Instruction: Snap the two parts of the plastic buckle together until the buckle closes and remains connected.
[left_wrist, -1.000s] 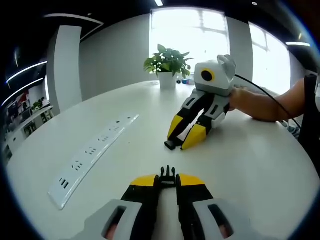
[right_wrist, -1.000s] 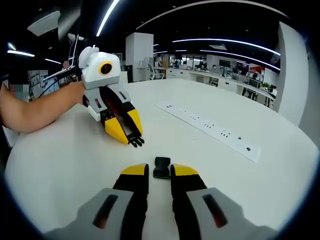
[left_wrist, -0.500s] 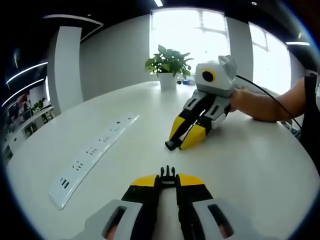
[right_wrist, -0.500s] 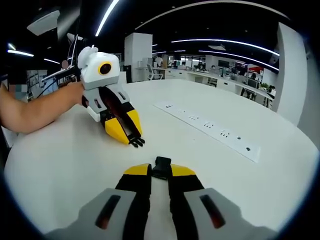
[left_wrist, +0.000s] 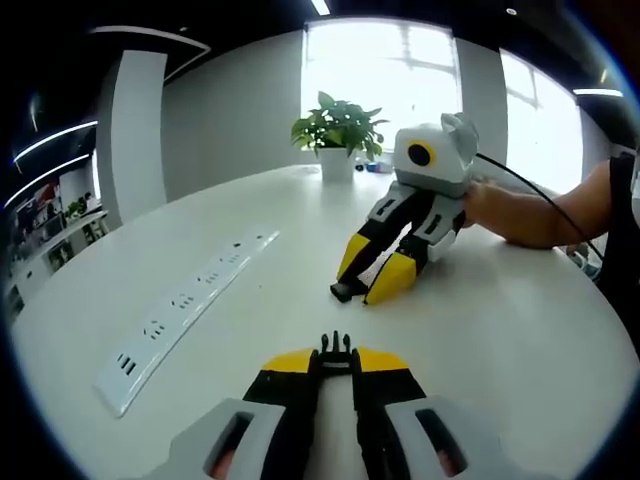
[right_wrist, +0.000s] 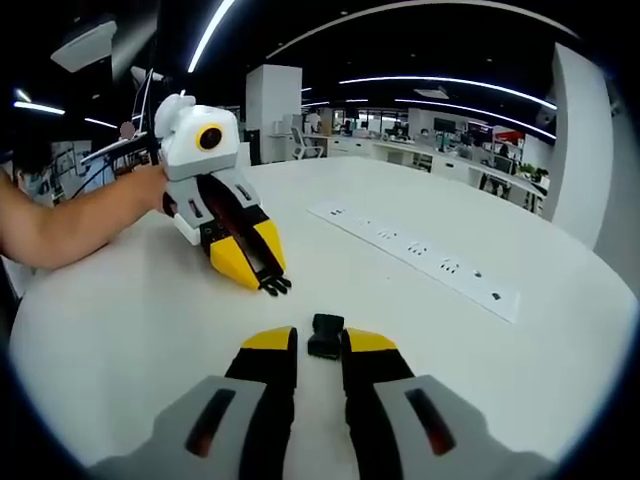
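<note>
Left gripper (left_wrist: 335, 358): pinching prong half (left_wrist: 336, 346), unchanged.
Right gripper (right_wrist: 320, 340): closed onto socket half (right_wrist: 325, 334) half second ago, now slightly reopened; grip uncertain.
Halves well apart on table (right_wrist: 560, 360).
Mating not begun.

A long white power strip (left_wrist: 185, 303) lay flat on the white bench (left_wrist: 520, 330). A potted green plant (left_wrist: 336, 133) stood at the bench's far edge before a bright window (left_wrist: 380, 70). Desks and ceiling lights (right_wrist: 440, 100) showed beyond.
</note>
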